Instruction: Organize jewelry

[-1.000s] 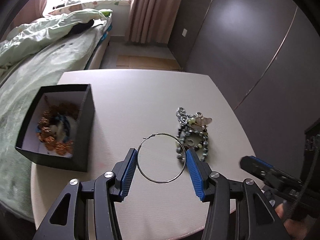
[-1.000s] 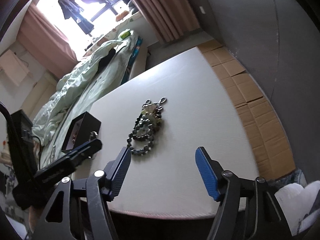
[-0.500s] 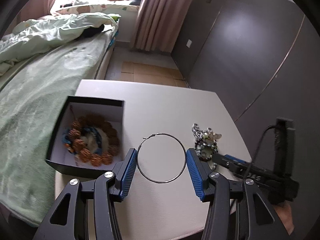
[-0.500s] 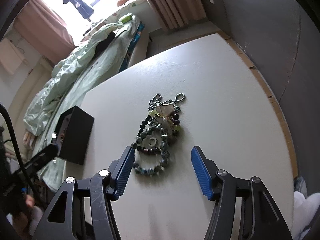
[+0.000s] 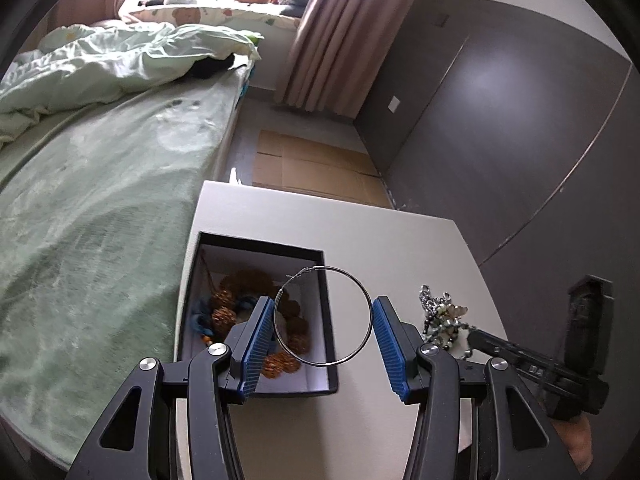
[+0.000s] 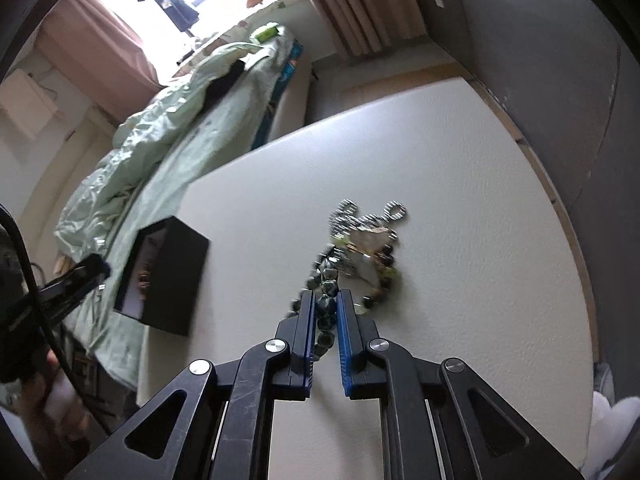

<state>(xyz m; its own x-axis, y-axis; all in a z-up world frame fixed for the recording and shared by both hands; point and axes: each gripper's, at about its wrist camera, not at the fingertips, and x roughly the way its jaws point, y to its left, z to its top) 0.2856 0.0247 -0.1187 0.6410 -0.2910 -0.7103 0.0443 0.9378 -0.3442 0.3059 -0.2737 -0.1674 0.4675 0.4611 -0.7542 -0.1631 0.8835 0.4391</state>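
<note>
While the bed [image 5: 104, 200] with its pale green cover filled the left of the left wrist view, a dark wardrobe wall [image 5: 520, 120] closed off the right, and pinkish curtains [image 5: 320, 36] hung by the bright window beyond. Flattened cardboard [image 5: 312, 168] lay on the floor between bed and wall, past the far edge of the white bench [image 6: 460, 240]. On the bench, at its bed-side edge, stood the open black box [image 5: 326, 312], white inside, with orange beaded pieces and a bit of blue already lying in it. Well apart from the box, toward the wardrobe side, lay the heap of jewelry [image 6: 364, 240]: a silver chain at the far end, a pale charm in the middle, dark and greenish beads nearer the camera. The left claw [image 5: 323, 320] stood half wide, its blue pads pressing on either side of a thin silver hoop [image 5: 360, 292], which hung in the air partly over the box's near right corner and wall. The right claw [image 6: 325, 308] had just been closing and stood narrow, its pads pinching the dark bead bracelet [image 6: 326, 312] at the near end of the heap, the rest of the heap lying just beyond the tips. Motion blur softened the beads.
</note>
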